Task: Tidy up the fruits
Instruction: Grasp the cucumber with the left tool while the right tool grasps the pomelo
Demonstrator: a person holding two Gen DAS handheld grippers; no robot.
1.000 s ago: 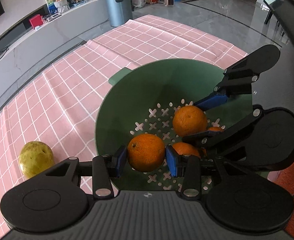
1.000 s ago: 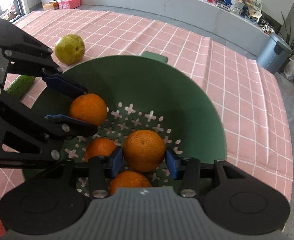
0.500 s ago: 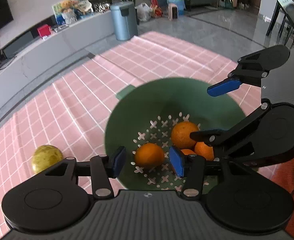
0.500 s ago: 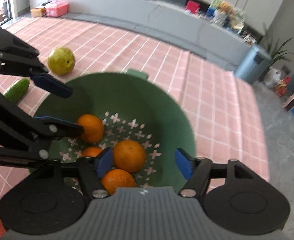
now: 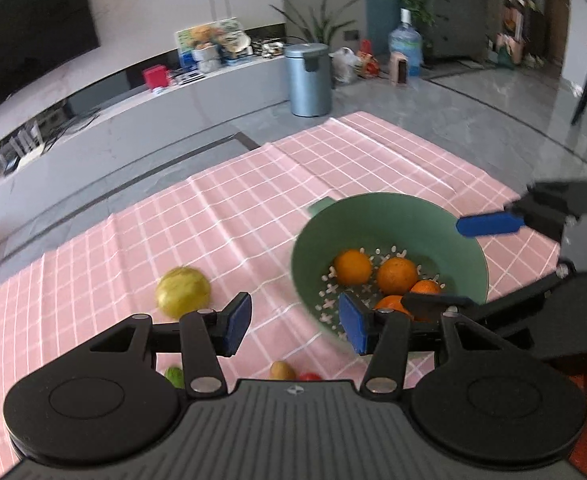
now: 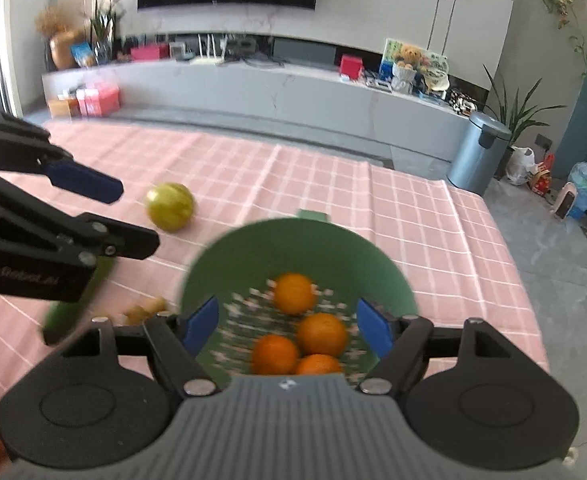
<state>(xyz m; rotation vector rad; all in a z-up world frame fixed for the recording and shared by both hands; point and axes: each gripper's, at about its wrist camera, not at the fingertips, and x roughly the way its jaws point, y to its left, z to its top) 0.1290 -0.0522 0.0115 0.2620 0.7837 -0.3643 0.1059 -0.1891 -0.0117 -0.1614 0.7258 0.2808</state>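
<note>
Left wrist view shows the left gripper [image 5: 293, 322] spread wide and empty, like the right gripper [image 6: 289, 326]. The pear [image 5: 182, 292] looks firm, round and smooth, so it may roll; pinch it across its fat middle.

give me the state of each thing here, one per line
left gripper: open, empty
right gripper: open, empty
green colander: upright on the cloth, holding four oranges
oranges: loose inside the colander
yellow-green fruit: on the cloth, outside the colander
bin: lid shut
</note>
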